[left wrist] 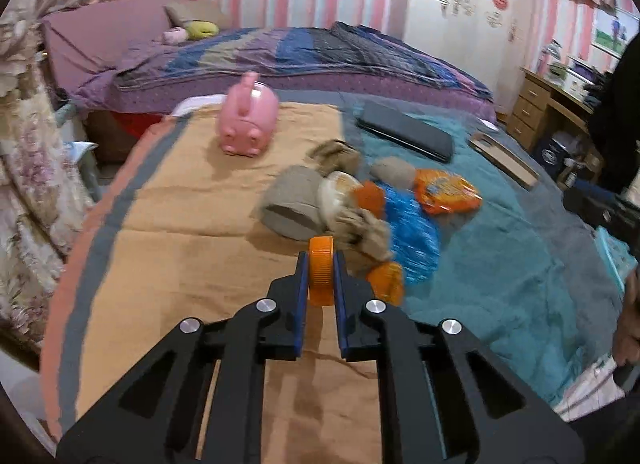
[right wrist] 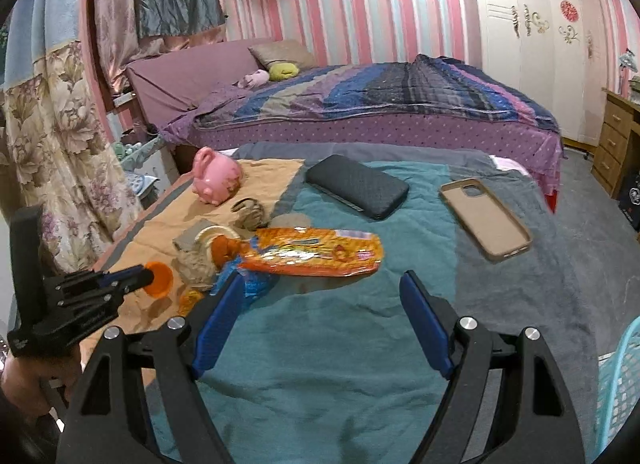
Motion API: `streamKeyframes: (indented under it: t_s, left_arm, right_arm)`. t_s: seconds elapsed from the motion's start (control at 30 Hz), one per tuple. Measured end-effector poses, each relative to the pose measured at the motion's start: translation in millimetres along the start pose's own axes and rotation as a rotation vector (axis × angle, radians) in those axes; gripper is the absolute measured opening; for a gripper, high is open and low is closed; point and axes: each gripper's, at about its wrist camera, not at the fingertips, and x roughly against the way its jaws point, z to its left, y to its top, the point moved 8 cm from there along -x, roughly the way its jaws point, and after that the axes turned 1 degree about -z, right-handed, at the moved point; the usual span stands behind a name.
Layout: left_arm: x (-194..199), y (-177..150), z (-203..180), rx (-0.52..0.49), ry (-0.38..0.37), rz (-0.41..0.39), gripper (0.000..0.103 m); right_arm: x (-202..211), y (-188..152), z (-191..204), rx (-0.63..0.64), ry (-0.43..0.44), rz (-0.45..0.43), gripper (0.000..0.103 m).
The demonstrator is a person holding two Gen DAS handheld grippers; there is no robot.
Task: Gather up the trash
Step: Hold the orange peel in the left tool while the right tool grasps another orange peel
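My left gripper (left wrist: 321,264) is shut on an orange bottle cap (left wrist: 322,276), held on edge just above the tan towel; from the right wrist view the cap (right wrist: 162,280) shows at the left gripper's tips (right wrist: 146,278). Beyond it lies a trash pile: a grey cardboard roll (left wrist: 292,207), crumpled brown paper (left wrist: 366,234), a blue wrapper (left wrist: 412,236), a second orange cap (left wrist: 386,284) and an orange snack bag (right wrist: 316,252). My right gripper (right wrist: 323,278) stands open over the teal towel just short of the snack bag, nothing between its pads.
A pink piggy bank (right wrist: 216,179), a black case (right wrist: 356,185) and a tan phone case (right wrist: 486,217) lie on the covered table. A light blue basket (right wrist: 620,384) stands at the lower right. A bed (right wrist: 380,103) is behind; a person's hand (right wrist: 24,384) holds the left gripper.
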Motion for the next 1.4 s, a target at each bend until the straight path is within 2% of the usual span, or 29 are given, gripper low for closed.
streamKeyframes:
  t_s: [0.23,0.53,0.97,1.1,1.2,1.27,1.4]
  left_arm:
    - [18,13,34,0.036,0.128,-0.072,0.011]
    - [18,9,72,0.099,0.160,-0.070,0.010]
    - [23,4,98,0.153,0.168,-0.079,0.011]
    - [22,4,96,0.145,0.165,-0.074,0.011]
    - [20,4,92,0.131,0.163,-0.068,0.011]
    - [18,3,91,0.127,0.163,-0.064,0.011]
    - [18,4,91,0.132,0.158,-0.064,0.011]
  right_arm:
    - [-16,-10,45,0.029,0.067,0.032,0.078]
    - [-29,-22,98,0.060,0.105,0.036,0.078]
    - [-54,-39,133,0.109,0.104,0.073,0.077]
    - [-63,-42,136,0.114,0.083,0.080,0.071]
    - [-74,-48,134,0.110,0.049,0.116,0.066]
    - [-83,-53,134,0.091,0.067,0.145,0.060]
    - [-100,-63,133,0.100,0.058,0.192,0.041]
